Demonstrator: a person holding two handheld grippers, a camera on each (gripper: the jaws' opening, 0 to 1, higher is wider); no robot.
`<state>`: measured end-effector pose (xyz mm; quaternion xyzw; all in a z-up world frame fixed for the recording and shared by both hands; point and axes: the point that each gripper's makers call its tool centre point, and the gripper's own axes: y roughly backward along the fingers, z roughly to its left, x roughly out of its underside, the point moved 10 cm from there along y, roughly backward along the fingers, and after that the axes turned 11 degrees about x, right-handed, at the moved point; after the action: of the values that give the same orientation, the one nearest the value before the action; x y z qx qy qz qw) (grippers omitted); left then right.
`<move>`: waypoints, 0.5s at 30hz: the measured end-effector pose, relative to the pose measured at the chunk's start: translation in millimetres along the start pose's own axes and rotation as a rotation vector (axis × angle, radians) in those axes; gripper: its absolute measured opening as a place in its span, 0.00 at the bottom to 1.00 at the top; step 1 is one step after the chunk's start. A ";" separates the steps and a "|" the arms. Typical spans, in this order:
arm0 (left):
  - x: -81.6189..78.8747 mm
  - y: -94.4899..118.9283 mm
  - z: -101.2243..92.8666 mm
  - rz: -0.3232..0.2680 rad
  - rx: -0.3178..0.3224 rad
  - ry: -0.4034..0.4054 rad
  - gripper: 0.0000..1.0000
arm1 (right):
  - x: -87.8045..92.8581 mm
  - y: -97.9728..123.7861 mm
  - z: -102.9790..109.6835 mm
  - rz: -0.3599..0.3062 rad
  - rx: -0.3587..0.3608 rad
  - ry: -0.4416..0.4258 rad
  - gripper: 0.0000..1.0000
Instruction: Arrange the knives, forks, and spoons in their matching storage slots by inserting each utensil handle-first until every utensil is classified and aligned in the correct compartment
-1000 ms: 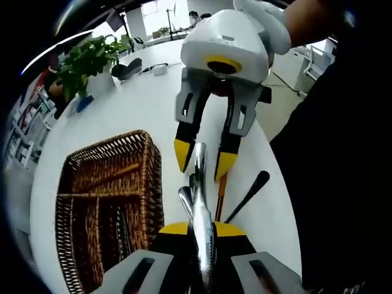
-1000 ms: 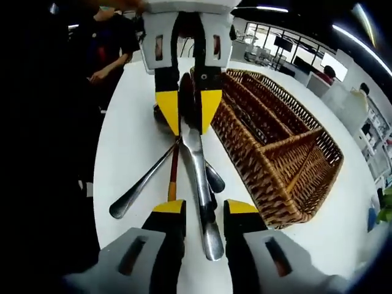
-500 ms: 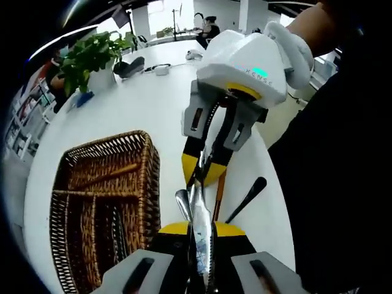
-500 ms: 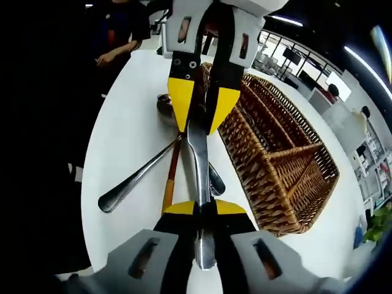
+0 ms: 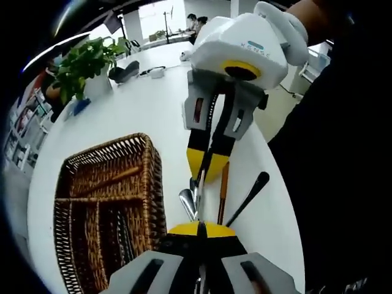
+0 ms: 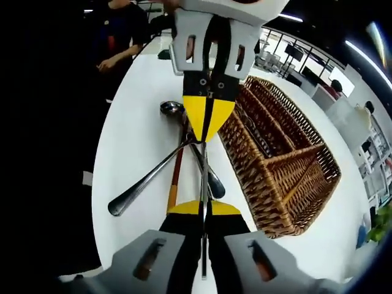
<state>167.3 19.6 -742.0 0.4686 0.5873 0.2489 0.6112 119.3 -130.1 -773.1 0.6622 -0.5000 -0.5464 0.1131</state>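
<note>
A silver utensil (image 6: 203, 174), seen edge-on as a thin strip, is held in the air between both grippers; its type is unclear. My left gripper (image 5: 200, 228) is shut on one end, and my right gripper (image 5: 208, 166) comes in from above, shut on the other end. In the right gripper view my right gripper (image 6: 203, 207) pinches the strip at the bottom and my left gripper (image 6: 208, 121) pinches it from the top. Beneath it on the white table (image 6: 135, 141) lie crossed utensils: a long silver spoon (image 6: 144, 182), a wooden-handled piece (image 6: 174, 184) and a black-handled piece (image 5: 250, 197). The wicker slotted basket (image 5: 104, 202) stands beside them.
The basket (image 6: 288, 165) holds some dark utensils in its long slots. A potted plant (image 5: 86, 61) and small dark items (image 5: 125, 70) stand at the far end of the table. A person in dark clothes (image 6: 116, 37) stands at the table's edge.
My right gripper went from open around the silver utensil to shut on it. The utensil has rolled from flat to edge-on, still held by both grippers.
</note>
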 end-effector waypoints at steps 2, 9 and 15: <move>-0.1 1.3 -1.1 -0.005 0.001 0.005 0.00 | -3.8 3.0 -3.3 -0.003 0.000 0.001 0.00; 8.3 26.9 -12.6 -0.125 -0.076 0.064 0.12 | -11.7 11.7 -15.0 -0.005 -0.002 0.009 0.00; 27.6 56.6 -21.5 -0.198 -0.185 0.139 0.36 | -23.2 17.3 -14.4 -0.021 -0.025 0.062 0.00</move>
<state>165.9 74.0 -703.6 0.3318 0.6462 0.2721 0.6311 124.2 -125.8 -741.5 0.6826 -0.4824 -0.5331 0.1310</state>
